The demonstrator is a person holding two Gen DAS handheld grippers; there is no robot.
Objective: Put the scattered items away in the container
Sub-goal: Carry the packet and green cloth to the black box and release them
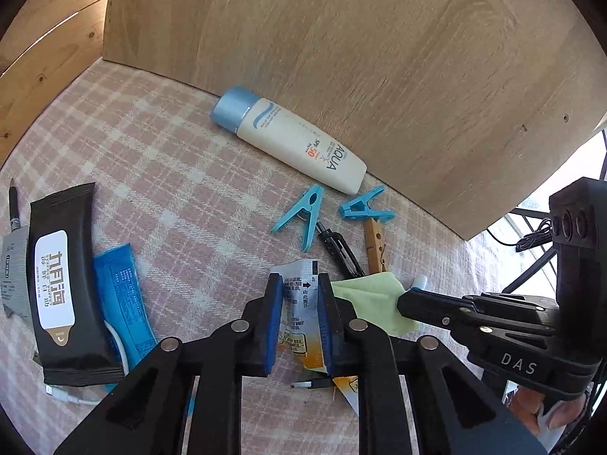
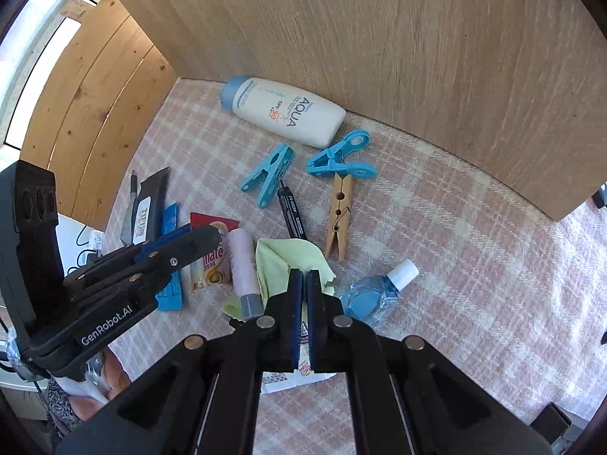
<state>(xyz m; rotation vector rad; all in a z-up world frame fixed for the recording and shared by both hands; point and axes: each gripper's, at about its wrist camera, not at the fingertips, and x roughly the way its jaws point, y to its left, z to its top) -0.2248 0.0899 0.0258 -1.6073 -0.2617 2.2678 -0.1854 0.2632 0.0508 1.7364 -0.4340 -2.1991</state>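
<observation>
Pink checked cloth [image 1: 159, 159] holds scattered items. Left gripper [image 1: 299, 326] pinches a silver-and-orange foil sachet [image 1: 297, 314] at near centre; right gripper [image 2: 304, 322], fingers nearly closed, hovers over a pale green cloth [image 2: 277, 261]. No container visible; lift the sachet straight up, grip firm.

A white sunscreen bottle [image 1: 294, 141] with blue cap lies flat against the wooden panel [image 1: 379, 57].
</observation>
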